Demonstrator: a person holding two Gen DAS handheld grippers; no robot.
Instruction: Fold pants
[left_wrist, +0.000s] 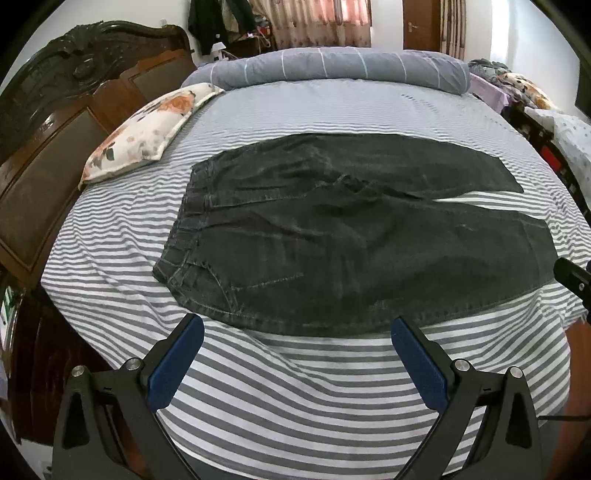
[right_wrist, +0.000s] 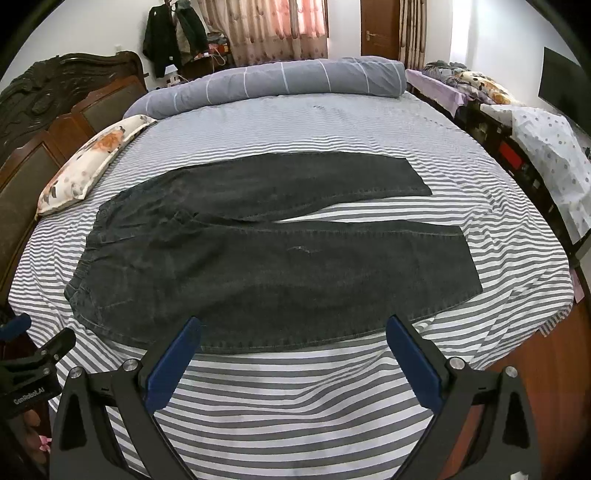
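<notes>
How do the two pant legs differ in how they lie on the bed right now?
The near leg lies closest to the tongs, its outer seam running along the front; the far leg lies beyond it, toward the rolled duvet. The near leg's hem reaches further right than the far leg's. They diverge, with striped sheet showing between them. Both are flat, dark denim, unfolded.

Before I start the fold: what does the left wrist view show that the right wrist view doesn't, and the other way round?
Left wrist only: the tip of the right claw at the frame's right edge, beside the near leg's hem. Right wrist only: the left claw at the lower left, near the waistband, and a polka-dot cloth far right. Both: dark pants flat on the striped sheet, floral pillow, both claws open.
</notes>
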